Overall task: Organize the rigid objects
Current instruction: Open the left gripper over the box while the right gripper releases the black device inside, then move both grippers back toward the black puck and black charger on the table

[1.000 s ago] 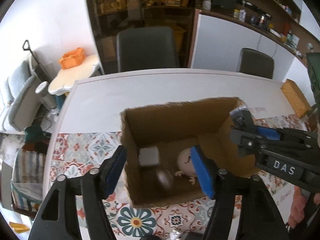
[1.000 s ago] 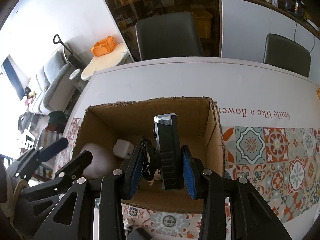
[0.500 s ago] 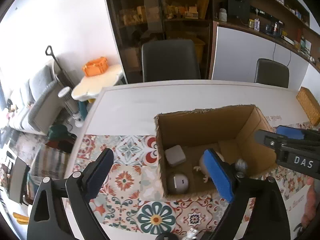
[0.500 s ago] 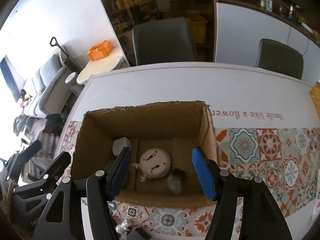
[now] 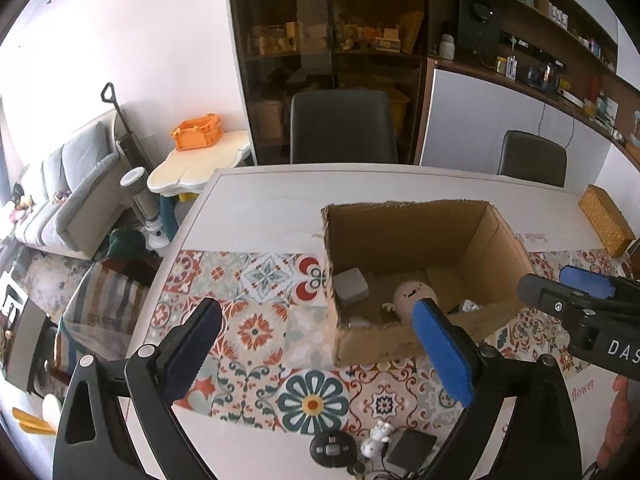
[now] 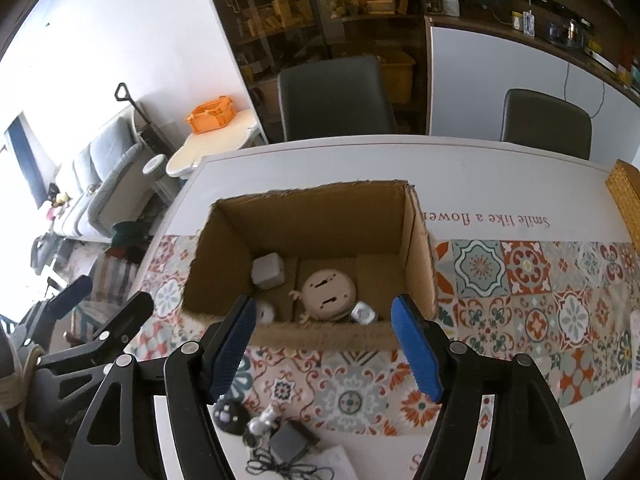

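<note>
The cardboard box (image 6: 416, 256) stands open-topped on the tiled-pattern mat (image 6: 532, 304) of the worktop (image 5: 260, 196), serving as the collecting bin. Inside lie a white square adapter (image 6: 269, 270), a round beige toy-like gadget (image 6: 329, 296), a small white round piece (image 6: 265, 313) and a small grey item (image 6: 363, 313), loose on the floor of the box. Nearer the person, a dark round device (image 6: 229, 414), a small figurine (image 6: 262, 424) and a black adapter with cable (image 6: 289, 446) wait on the worktop, likely the next picks. The right claw (image 6: 324, 354) hovers released and empty in front of the box; the left claw (image 5: 320, 360) is likewise spread wide, holding nothing.
</note>
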Motion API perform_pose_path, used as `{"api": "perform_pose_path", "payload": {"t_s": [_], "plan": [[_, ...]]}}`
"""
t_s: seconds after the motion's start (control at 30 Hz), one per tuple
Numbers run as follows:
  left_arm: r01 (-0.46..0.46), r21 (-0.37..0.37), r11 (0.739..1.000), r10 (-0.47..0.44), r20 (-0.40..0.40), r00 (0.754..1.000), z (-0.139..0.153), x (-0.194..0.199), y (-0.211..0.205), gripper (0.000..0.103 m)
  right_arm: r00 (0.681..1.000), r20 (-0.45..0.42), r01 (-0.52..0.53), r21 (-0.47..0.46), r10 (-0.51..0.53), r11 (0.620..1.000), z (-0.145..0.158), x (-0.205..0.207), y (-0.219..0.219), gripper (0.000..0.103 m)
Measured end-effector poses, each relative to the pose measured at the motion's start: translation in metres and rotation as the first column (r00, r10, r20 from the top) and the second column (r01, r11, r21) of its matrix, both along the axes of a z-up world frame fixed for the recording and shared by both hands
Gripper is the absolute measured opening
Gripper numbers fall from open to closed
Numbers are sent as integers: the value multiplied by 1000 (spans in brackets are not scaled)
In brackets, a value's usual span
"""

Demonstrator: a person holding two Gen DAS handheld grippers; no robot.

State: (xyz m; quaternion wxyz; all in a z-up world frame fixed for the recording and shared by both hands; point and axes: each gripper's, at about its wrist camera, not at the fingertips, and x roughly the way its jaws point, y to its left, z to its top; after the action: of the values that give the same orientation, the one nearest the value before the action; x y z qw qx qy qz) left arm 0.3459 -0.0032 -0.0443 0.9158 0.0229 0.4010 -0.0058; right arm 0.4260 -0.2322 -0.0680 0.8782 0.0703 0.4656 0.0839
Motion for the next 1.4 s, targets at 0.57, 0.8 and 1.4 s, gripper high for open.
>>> {"api": "perform_pose_path", "payload": {"t_s": [0.57, 0.8, 1.4], "plan": [[-74, -12, 997, 74, -57, 996, -35, -72, 25, 98, 997, -59, -56, -12, 55, 998, -25, -57, 18, 71], [-133, -19, 991, 129, -130, 983, -58, -92, 36, 98, 984, -134, -122, -16, 118, 992, -47, -71, 34, 71], [-329, 3, 944, 318, -267, 910, -114, -128, 51, 98, 876, -352, -386, -103, 329, 917, -119, -74, 79, 71]]}}
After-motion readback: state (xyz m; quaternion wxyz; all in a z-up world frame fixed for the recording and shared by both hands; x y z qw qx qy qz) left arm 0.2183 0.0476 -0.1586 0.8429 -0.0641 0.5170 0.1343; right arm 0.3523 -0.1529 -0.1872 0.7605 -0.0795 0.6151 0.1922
